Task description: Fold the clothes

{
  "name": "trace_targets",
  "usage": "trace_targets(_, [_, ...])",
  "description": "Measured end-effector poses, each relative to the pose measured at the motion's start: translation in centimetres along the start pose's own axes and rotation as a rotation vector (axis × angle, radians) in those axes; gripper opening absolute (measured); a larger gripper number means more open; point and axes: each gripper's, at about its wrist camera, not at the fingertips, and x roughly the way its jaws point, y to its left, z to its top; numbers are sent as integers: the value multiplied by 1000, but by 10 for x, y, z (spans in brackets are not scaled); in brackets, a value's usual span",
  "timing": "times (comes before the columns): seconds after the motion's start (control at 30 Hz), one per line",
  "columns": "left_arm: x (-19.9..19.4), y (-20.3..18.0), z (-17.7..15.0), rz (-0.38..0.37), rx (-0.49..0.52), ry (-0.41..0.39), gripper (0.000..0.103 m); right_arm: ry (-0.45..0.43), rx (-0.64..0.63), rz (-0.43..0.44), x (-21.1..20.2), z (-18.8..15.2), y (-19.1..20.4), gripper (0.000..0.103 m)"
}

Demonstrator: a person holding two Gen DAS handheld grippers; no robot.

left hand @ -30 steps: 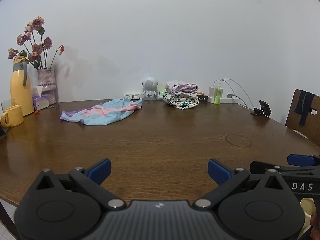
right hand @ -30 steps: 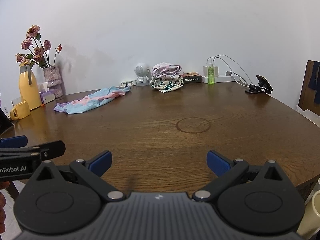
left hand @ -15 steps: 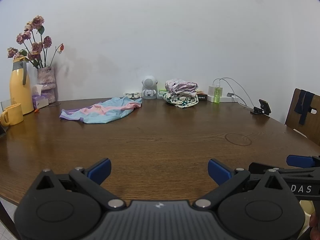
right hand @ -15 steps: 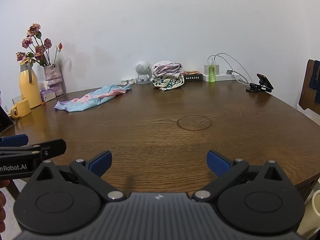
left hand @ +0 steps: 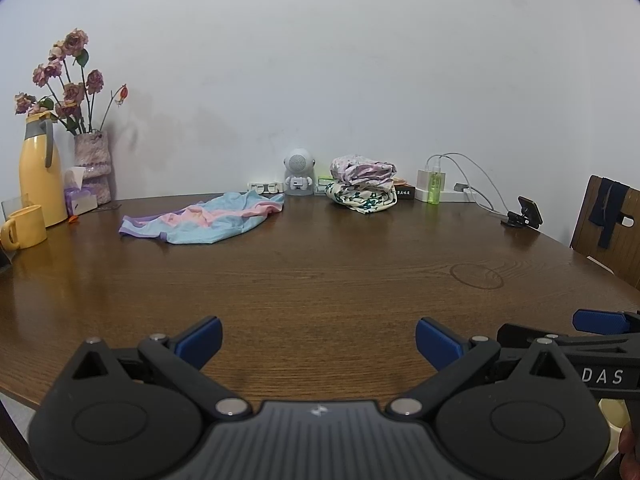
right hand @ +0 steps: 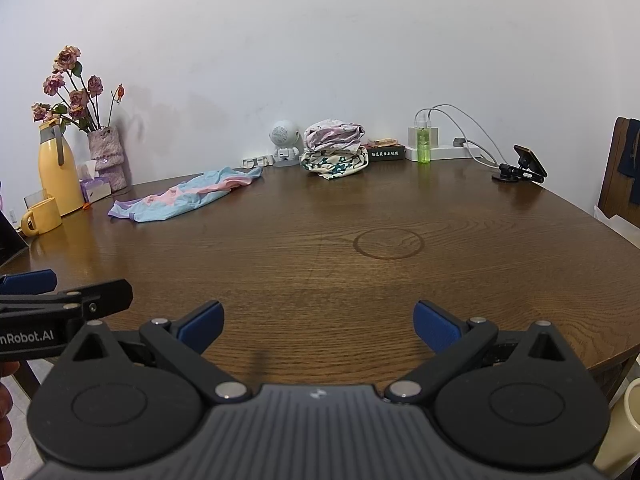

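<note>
A big brown tabletop (left hand: 320, 280) filled both views, and the blue and pink cloth (left hand: 204, 220) lay spread out flat at its far left side, near a pile of folded clothes (left hand: 362, 188) by the wall. The left gripper (left hand: 319, 338) and the right gripper (right hand: 316, 326) hung side by side over the near edge, far from the cloth. Both had their jaws wide open and held nothing.

plain white wall (left hand: 320, 60), round wood table (left hand: 320, 280), chair (left hand: 608, 232) rt
</note>
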Motion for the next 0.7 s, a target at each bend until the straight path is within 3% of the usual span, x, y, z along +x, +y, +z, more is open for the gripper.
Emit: trace_targets(0.7, [2,2,-3,-1,-2,9,103,3,-4,0,0,-2,2,103])
